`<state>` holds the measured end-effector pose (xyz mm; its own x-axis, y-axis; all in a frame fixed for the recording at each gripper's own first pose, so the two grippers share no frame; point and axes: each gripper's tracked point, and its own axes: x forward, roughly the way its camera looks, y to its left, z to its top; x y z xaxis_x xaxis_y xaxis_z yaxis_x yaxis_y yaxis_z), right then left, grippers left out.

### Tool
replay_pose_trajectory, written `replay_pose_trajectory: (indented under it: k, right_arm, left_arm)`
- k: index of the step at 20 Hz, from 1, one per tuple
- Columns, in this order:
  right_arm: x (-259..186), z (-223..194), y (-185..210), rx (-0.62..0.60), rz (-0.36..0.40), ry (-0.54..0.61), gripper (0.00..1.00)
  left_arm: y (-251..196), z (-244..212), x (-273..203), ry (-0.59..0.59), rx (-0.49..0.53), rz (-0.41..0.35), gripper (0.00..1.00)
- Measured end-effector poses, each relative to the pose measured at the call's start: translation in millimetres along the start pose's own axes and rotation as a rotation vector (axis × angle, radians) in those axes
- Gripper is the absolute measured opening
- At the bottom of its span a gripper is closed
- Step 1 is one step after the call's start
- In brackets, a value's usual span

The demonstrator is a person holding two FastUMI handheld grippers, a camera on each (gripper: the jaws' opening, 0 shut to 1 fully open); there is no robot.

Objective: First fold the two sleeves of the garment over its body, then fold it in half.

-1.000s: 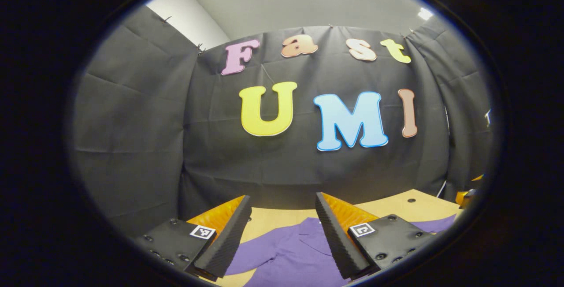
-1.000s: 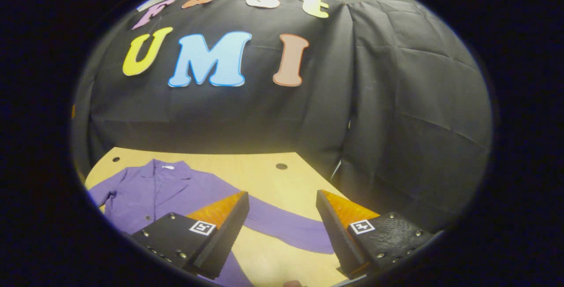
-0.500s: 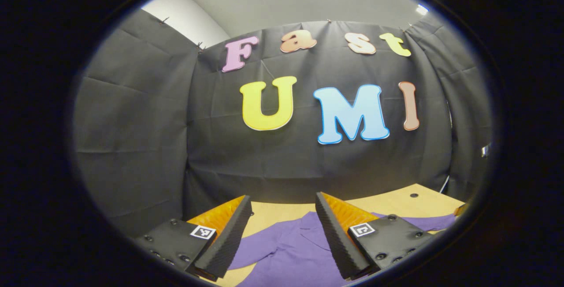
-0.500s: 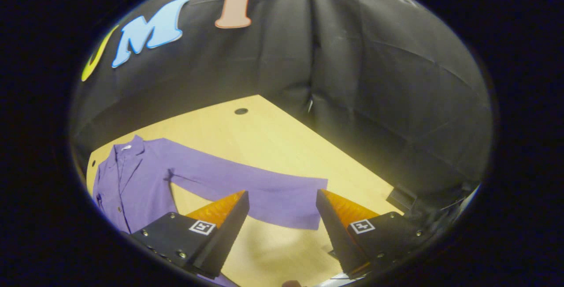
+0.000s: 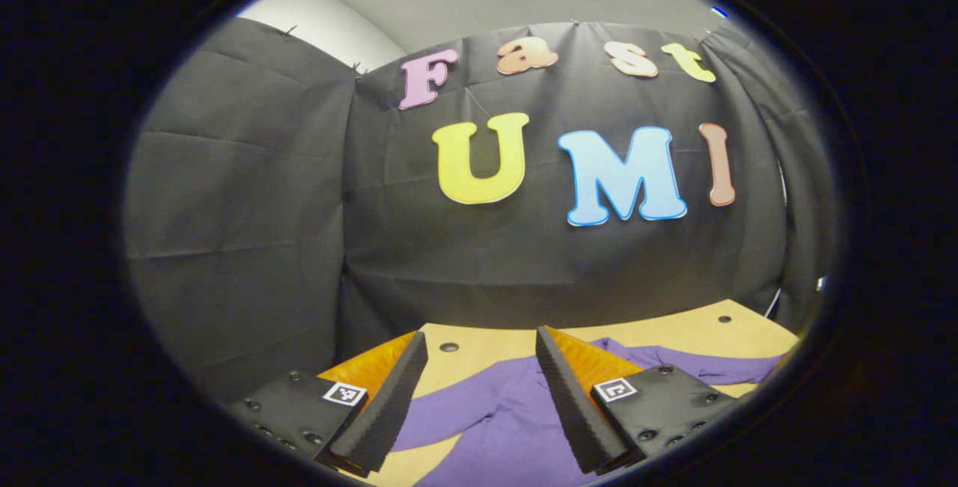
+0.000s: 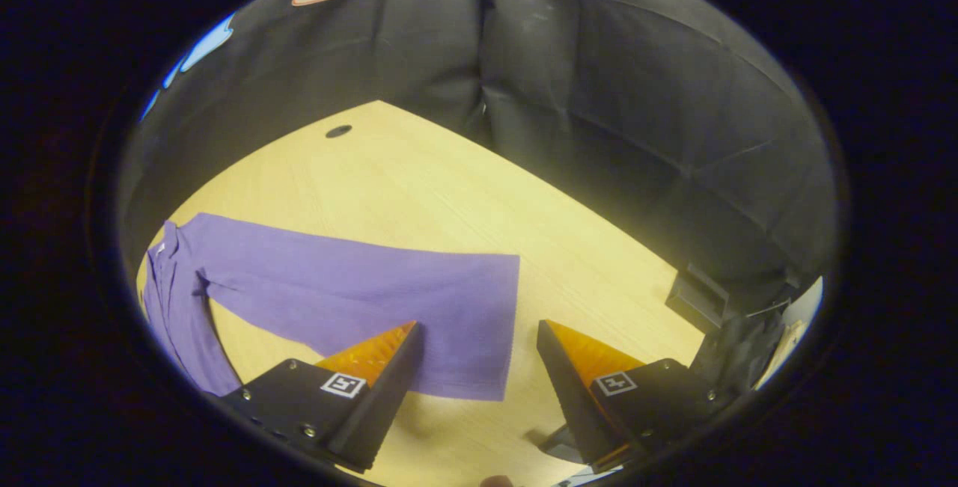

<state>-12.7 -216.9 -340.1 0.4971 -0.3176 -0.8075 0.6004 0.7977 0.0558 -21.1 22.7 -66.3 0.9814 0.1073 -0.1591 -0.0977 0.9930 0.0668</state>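
Note:
A purple long-sleeved shirt (image 5: 494, 420) lies flat on the light wooden table (image 5: 673, 330). In the left gripper view my left gripper (image 5: 479, 397) is open above the shirt's collar area, nothing between its fingers, with one sleeve (image 5: 688, 363) running off to the right. In the right gripper view my right gripper (image 6: 479, 390) is open, low over the cuff end of the stretched-out sleeve (image 6: 374, 292). That cuff edge lies between the two fingers. The shirt's body (image 6: 172, 307) sits at the far left.
The black cloth wall closes off the table's far side. Small round holes (image 6: 338, 131) mark the tabletop (image 6: 449, 195). A dark box-like object (image 6: 700, 296) stands past the table's right edge in the right gripper view.
My right gripper has tilted down and moved along the sleeve toward its cuff, which now lies between the fingers. The left gripper has shifted slightly, showing more of the shirt and table.

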Motion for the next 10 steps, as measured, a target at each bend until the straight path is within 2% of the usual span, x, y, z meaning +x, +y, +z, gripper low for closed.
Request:
replay_pose_trajectory:
  k: [7, 10]
  right_arm:
    - [-1, -1, 6, 0.012, 0.044, -0.002, 0.94]
    - [2, 1, 20, -0.02, 0.075, 0.013, 0.76]
  left_arm:
    - [-5, -5, 6, 0.012, -0.02, -0.017, 0.96]
    - [-16, -7, 9, 0.012, -0.026, -0.05, 0.96]
